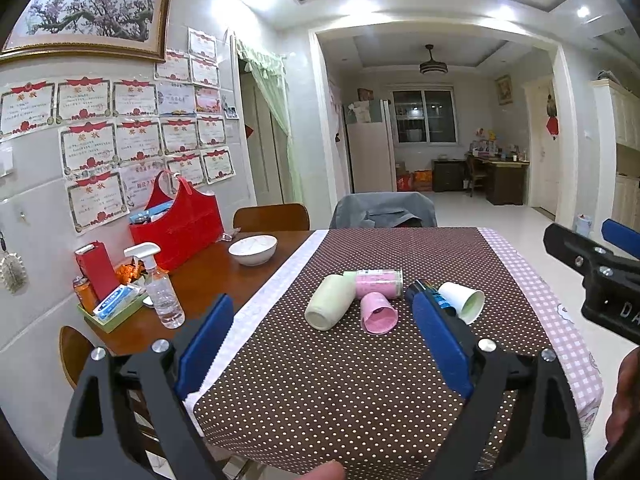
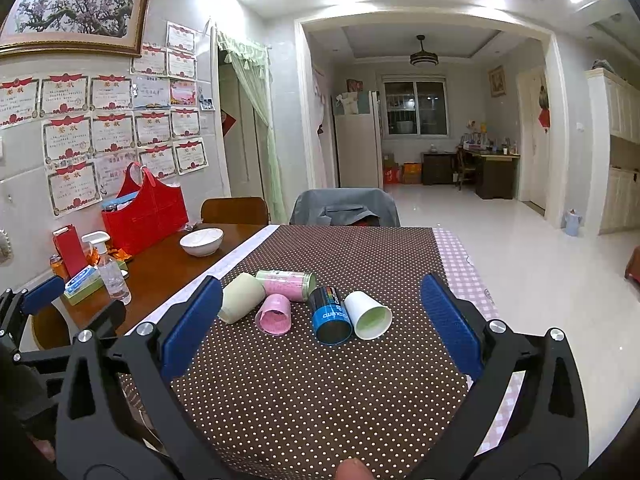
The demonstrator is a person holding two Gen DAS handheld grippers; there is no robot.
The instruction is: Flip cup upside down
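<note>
Both claws, left (image 1: pixel 324 344) and right (image 2: pixel 320 328), gape wide, empty. The white cup (image 2: pixel 368 315) lies sideways touching the blue can (image 2: pixel 331 315); grabbing it may roll the can.

Five cups lying on their sides in a row mid-desk (image 2: pixel 320 380), paper cup (image 2: pixel 368 315) rightmost, can (image 2: pixel 331 316) touching its left, bowl (image 2: pixel 201 241) behind-left, spray bottle (image 2: pixel 110 268) far left, chair (image 2: pixel 345 207) behind desk

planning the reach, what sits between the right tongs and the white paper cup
Nothing: in the right wrist view only bare dotted tablecloth lies between the open right tongs and the white paper cup. A blue can lies touching the cup's left side.
</note>
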